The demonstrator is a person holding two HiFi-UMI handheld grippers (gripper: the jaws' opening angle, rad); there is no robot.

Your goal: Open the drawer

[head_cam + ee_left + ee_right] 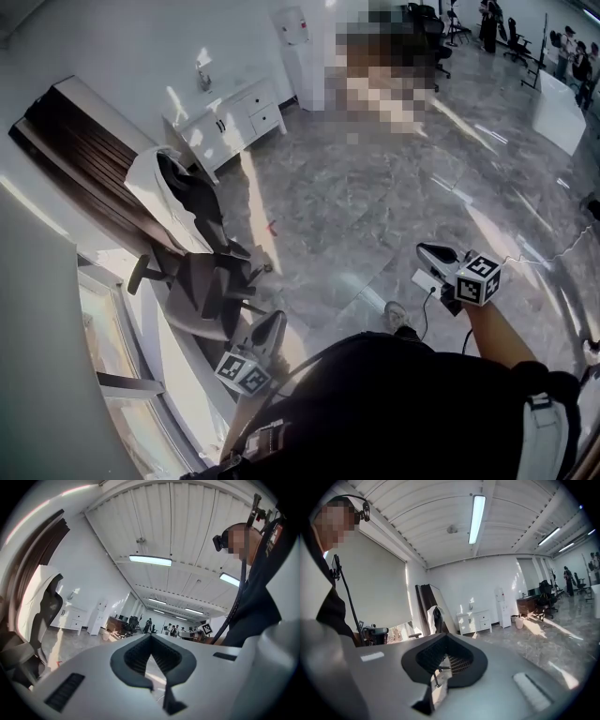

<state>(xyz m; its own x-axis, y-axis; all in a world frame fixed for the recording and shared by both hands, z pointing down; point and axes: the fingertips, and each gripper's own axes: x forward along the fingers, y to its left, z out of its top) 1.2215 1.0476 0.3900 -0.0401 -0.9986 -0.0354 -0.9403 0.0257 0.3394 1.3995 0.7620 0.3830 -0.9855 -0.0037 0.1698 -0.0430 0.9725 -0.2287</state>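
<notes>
The drawer is in the right part of a white cabinet that stands against the far wall, well apart from both grippers. A wide stretch of grey marble floor lies between the person and the cabinet. Along its left edge an office chair with a white cloth over its back stands near the window. Behind the chair a dark wooden panel leans on the wall.

The left gripper is low beside the body, close to the chair, and points about level. Its jaws are together with nothing between them. The right gripper is held forward on a bare forearm and points slightly downward. Its jaws are also together and empty.

A white water dispenser stands to the right of the cabinet. Bright sun patches lie on the floor.
</notes>
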